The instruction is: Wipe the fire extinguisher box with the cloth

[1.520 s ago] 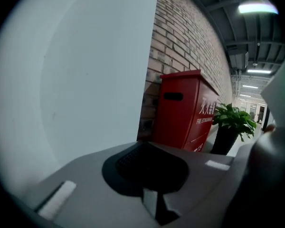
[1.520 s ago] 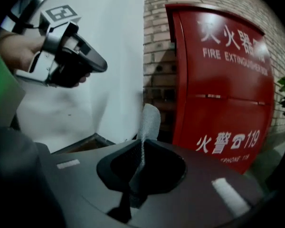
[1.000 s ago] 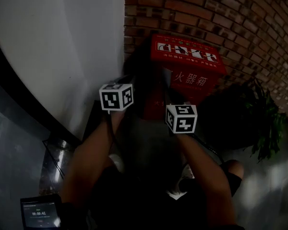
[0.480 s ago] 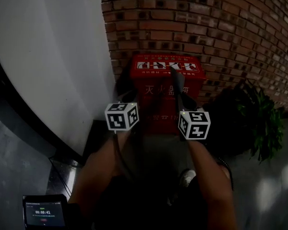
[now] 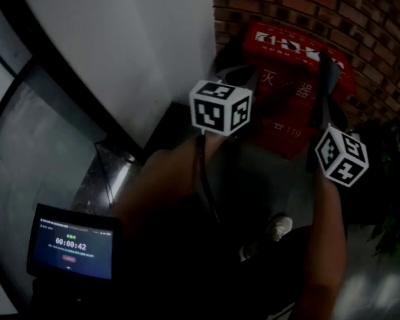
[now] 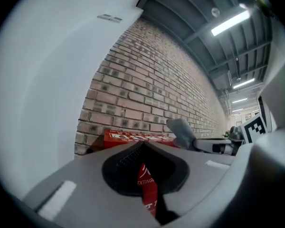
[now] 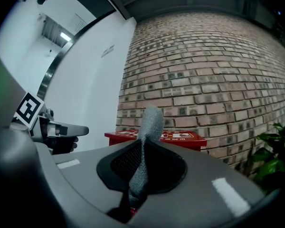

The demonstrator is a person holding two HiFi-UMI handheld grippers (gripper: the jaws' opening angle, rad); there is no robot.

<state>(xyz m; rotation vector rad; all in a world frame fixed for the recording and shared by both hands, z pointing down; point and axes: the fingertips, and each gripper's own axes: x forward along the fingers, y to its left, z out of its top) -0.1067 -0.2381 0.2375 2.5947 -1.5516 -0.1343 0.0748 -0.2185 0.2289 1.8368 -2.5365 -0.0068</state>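
On my head view a white wall (image 5: 120,39) fills the upper left, crossed by a black band (image 5: 60,72) that runs diagonally down toward the middle. A brick wall (image 5: 380,19) takes the upper right corner. At lower left I see a small screen (image 5: 72,242) showing a timer readout. In the right gripper view a leafy plant (image 7: 270,163) sits at lower right. In the left gripper view strip lights (image 6: 230,23) glow on the ceiling, upper right.

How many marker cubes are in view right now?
2. One cube sits just left of the red box, mid-frame; the other is at the box's lower right corner. None seems hidden.
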